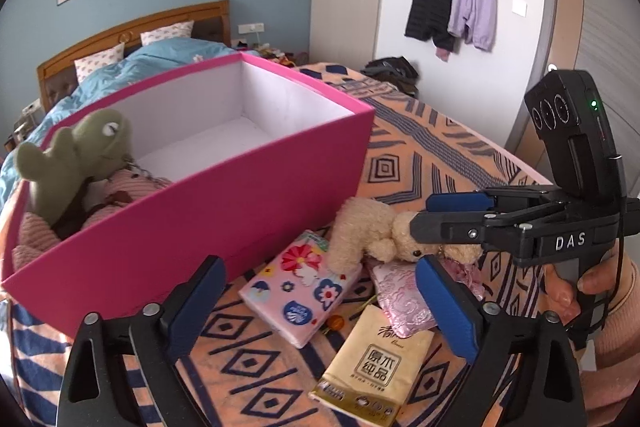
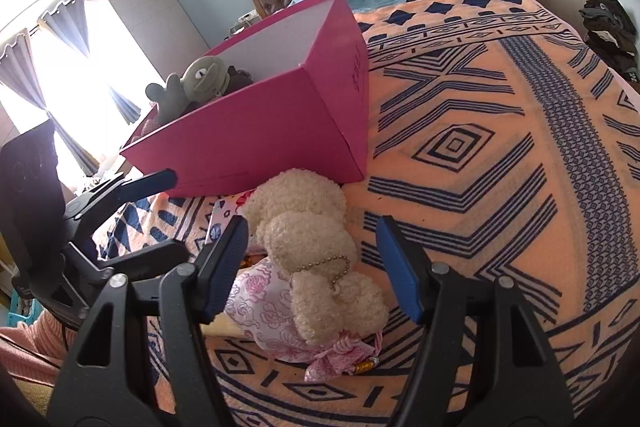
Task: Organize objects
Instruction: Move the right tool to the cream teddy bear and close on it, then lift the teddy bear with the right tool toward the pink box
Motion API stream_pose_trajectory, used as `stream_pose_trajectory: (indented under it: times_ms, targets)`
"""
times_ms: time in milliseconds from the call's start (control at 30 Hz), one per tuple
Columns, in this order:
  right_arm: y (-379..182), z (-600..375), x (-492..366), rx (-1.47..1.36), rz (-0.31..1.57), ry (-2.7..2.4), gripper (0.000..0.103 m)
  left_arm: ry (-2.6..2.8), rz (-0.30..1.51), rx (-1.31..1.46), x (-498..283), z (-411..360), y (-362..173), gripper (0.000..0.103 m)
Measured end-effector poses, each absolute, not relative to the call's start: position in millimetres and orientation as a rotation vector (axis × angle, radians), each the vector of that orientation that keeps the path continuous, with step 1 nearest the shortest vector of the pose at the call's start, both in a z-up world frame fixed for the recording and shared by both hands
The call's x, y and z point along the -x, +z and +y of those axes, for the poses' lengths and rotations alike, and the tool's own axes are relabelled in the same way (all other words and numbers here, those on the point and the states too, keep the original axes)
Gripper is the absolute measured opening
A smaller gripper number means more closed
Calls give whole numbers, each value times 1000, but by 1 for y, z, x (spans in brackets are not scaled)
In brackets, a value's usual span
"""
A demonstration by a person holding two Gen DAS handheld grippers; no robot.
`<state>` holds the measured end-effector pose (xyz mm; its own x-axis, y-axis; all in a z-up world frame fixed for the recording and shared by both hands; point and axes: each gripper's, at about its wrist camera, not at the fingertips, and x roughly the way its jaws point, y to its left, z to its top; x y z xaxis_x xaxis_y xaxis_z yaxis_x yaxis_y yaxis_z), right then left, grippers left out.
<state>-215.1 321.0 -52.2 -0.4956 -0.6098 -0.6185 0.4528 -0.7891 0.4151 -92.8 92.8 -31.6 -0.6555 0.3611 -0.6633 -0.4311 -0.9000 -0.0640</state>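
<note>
Cream plush bear (image 2: 316, 259) lay on the bed beside the pink box (image 2: 280, 123), framed by the released right claw (image 2: 312, 263), apparently about to be picked up: next, closing on it. Left claw (image 1: 320, 307) hovered released over tissue packs (image 1: 300, 291). Box contents stayed partly hidden.

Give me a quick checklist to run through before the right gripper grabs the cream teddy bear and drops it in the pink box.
1. Right gripper jaws open: ok.
2. Teddy bear between the jaws: ok, both sides look clear of it.
3. Only the bear in the grasp: not ok, it lies on the pink pouch.
4. Room in the pink box: ok, the end away from the green plush toy is bare.
5. Left gripper out of the way: ok, open over the tissue packs.
</note>
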Motion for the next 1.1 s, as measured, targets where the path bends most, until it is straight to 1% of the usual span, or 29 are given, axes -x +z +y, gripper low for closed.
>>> stream_pose_trajectory:
  times_ms: [100, 233, 267, 467, 700, 867, 967, 1100]
  targets:
    - [-55, 316, 214, -1055, -239, -2246, 61, 2489, 149, 1002, 97, 96, -36, 91]
    - [-61, 311, 216, -1069, -220, -2231, 49, 2452, 127, 1037, 102, 95, -41, 82]
    - [-61, 311, 215, -1069, -217, -2229, 46, 2445, 120, 1045, 102, 94, -43, 81]
    - [-56, 312, 209, -1039, -232, -2194, 45, 2415, 95, 1047, 98, 88, -45, 80]
    - [-44, 304, 194, -988, -191, -2138, 45, 2382, 79, 1014, 84, 78, -41, 80]
    - [-47, 297, 192, -1008, -191, -2089, 47, 2382, 84, 1026, 80, 73, -45, 79]
    - [-48, 292, 190, -1010, -186, -2064, 47, 2376, 53, 1053, 81, 68, -50, 71]
    - [-47, 293, 191, -998, -208, -2054, 47, 2377, 20, 1070, 83, 63, -52, 71]
